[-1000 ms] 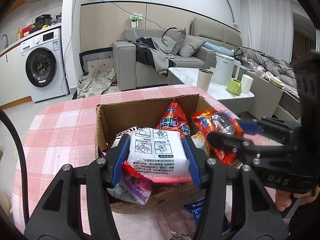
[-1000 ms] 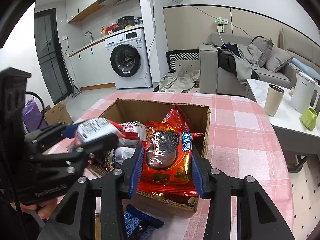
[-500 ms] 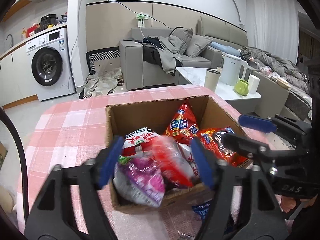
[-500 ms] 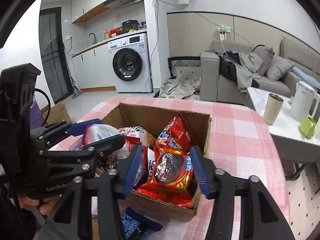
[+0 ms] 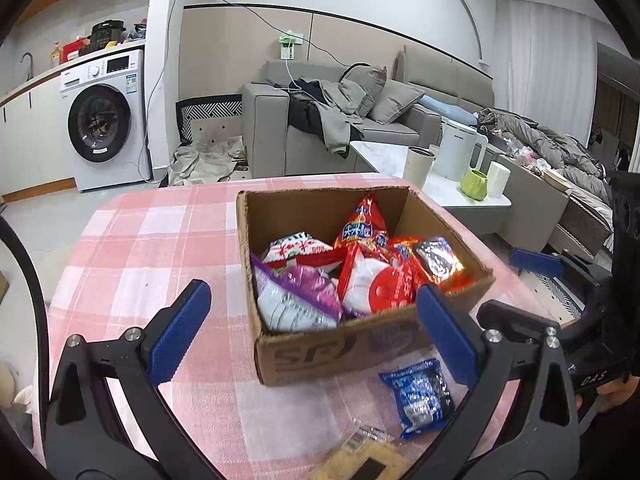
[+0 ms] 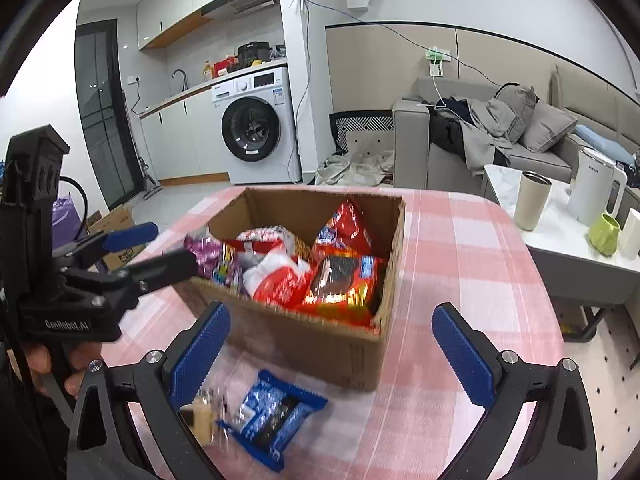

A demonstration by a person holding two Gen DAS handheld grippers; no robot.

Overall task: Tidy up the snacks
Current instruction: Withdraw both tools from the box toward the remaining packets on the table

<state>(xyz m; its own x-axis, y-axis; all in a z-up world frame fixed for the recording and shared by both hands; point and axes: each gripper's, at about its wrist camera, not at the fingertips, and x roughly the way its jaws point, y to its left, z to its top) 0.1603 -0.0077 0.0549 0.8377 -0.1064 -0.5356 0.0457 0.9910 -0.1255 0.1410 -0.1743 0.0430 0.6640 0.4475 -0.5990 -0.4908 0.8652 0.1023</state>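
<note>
My left claw point(image 5: 314, 326) stands wide apart, its jaws having just been opening, and nothing sits between the blue pads point(image 5: 180, 330); the near left corner of the cardboard box point(image 5: 360, 344) shows in the gap behind them but neither pad touches it. My right claw point(image 6: 330, 346) is just as wide, its jaws having just been opening too, and it holds nothing; it hangs short of the box's near wall.

The box sits on the pink checked tablecloth point(image 5: 152, 248) with its flaps gone and its top open. Inside lie the snacks: a purple and white packet point(image 5: 296, 296) at the near left, a red and white pack point(image 5: 376, 284) beside it in the middle, a shiny orange cookie pack point(image 6: 340, 284) at the near right, a red bag point(image 5: 362, 226) standing against the far wall, and a white and red packet point(image 5: 298, 248) at the far left.

Outside the box, on the cloth just near its front wall, lies a blue wrapped snack point(image 6: 272, 416). Beside it, to the left and nearer to me, is a pale biscuit-like piece point(image 6: 202, 420), slightly blurred.

From the right view, my left claw shows at the left edge, reaching toward the box's left side, with my hand point(image 6: 52, 368) under it.
</note>
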